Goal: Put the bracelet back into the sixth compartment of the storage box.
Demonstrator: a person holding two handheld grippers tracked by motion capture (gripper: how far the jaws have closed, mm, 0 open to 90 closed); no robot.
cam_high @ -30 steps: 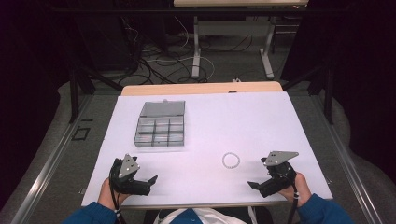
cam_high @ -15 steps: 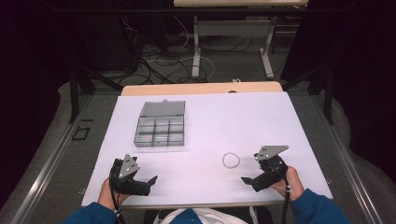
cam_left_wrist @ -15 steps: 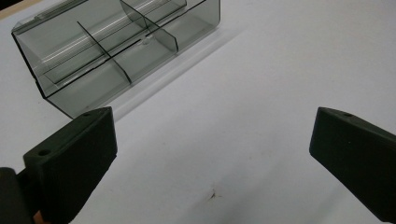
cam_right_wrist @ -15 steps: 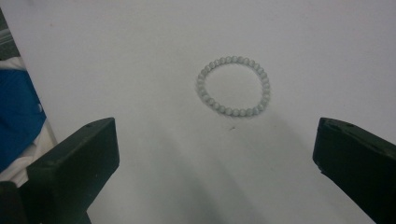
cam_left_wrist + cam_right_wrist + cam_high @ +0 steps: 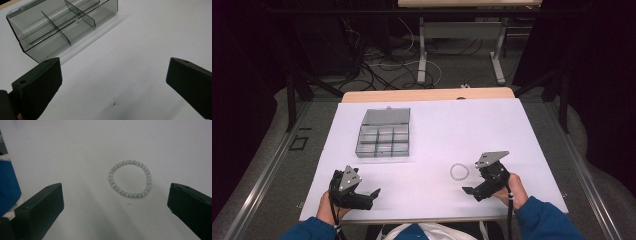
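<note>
Two grippers gape empty; the right gripper (image 5: 115,202) faces the bracelet (image 5: 130,179), approach in hand; next, lower the jaws astride its beads and clench

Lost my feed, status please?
Right tool open, aimed at bead bracelet, not touching. Left tool open, idle near compartment box. Path clear.

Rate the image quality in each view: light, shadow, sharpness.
High view: the white table is evenly lit while the room around is dark; the bead bracelet is small and soft. Left gripper view: the clear divided box shows streaky glare and casts a soft shadow. Right gripper view: the bracelet is slightly blurred, with faint shadow streaks below it.
</note>
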